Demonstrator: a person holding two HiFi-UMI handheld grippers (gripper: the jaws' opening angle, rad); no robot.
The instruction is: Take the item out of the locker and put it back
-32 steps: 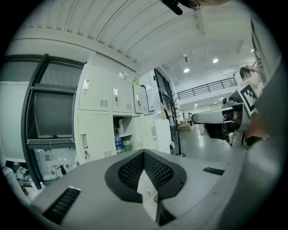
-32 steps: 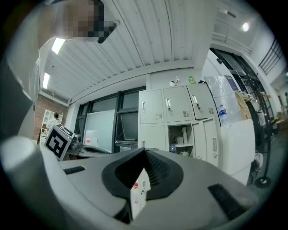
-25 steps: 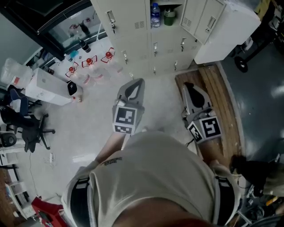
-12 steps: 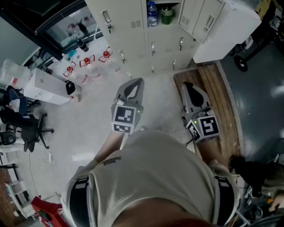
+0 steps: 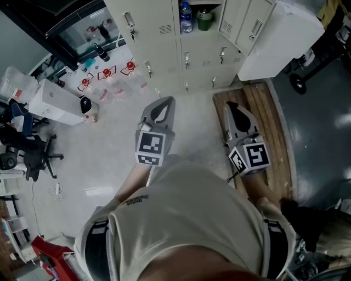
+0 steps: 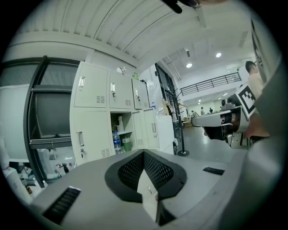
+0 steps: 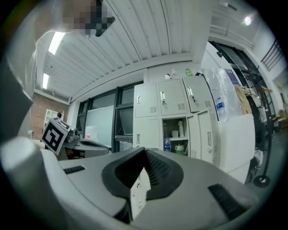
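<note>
Facing the cream sheet-metal locker [image 5: 162, 49], a person holds the left hand-held gripper [image 5: 168, 101] and right hand-held gripper [image 5: 230, 104] pinched closed and empty, well short of it. Nothing is out yet: a clear plastic bottle [image 5: 186, 16] and squat green jug [image 5: 204, 19] stand in the open compartment.

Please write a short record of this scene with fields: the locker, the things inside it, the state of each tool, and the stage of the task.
locker: open compartment in the upper row
inside: water bottle and green container, upright, side by side
left tool: shut, nothing between its jaws, well short of the locker
right tool: shut, nothing between its jaws, well short of the locker
stage: nothing taken out yet
</note>
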